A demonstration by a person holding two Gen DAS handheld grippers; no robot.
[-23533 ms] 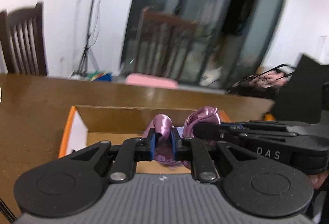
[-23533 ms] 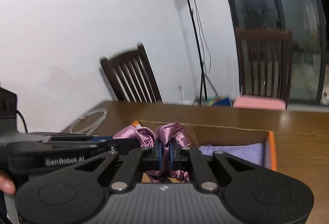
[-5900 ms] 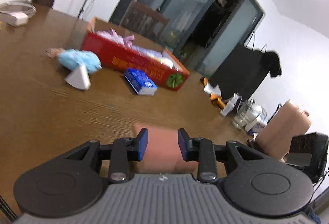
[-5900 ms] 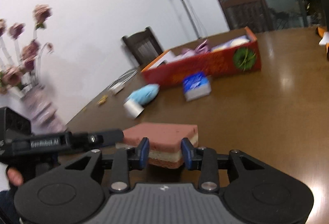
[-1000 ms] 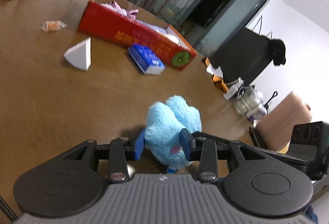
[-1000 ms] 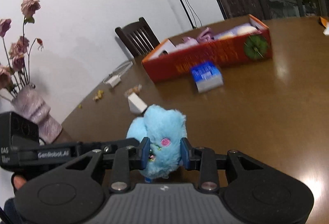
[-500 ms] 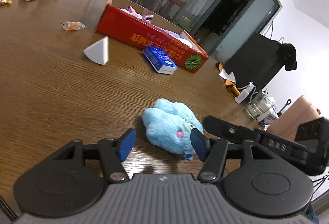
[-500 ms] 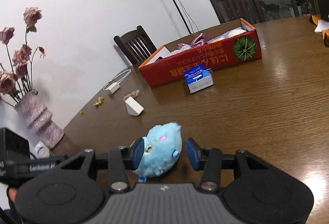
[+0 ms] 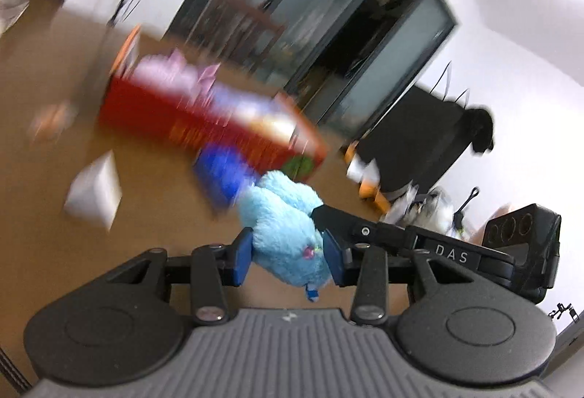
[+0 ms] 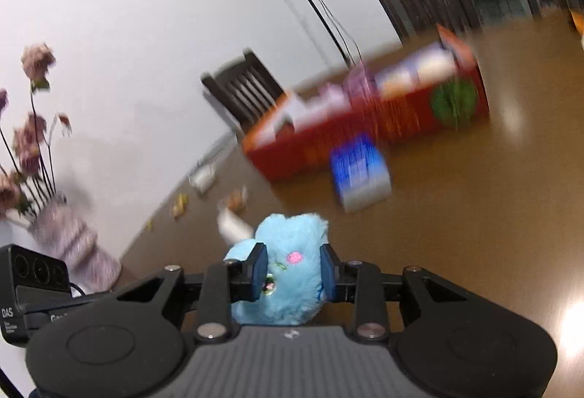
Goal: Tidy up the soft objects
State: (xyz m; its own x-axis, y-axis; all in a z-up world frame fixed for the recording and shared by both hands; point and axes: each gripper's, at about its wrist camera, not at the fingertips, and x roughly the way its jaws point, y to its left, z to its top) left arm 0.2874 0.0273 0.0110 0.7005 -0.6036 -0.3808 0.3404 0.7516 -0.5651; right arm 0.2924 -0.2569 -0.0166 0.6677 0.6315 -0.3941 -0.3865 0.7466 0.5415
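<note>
Carrying the blue plush toy clamped between both the left gripper and the right gripper, whose jaws have just closed on it, we next need it brought over the red box beyond and released.

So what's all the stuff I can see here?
plush toy: one, light blue, between both grippers' fingers
box: one, red, far side of the table, soft things inside
pack: one, blue and white, on the table just in front of the box
white block: one, white, on the table nearer than the box
table: one, brown wood
chair: one, dark wood, by the white wall
vase: one, pinkish, holding pink flowers, at the table's edge
left gripper: one, black with blue pads, closed on the plush toy
right gripper: one, black with blue pads, closed on the plush toy
</note>
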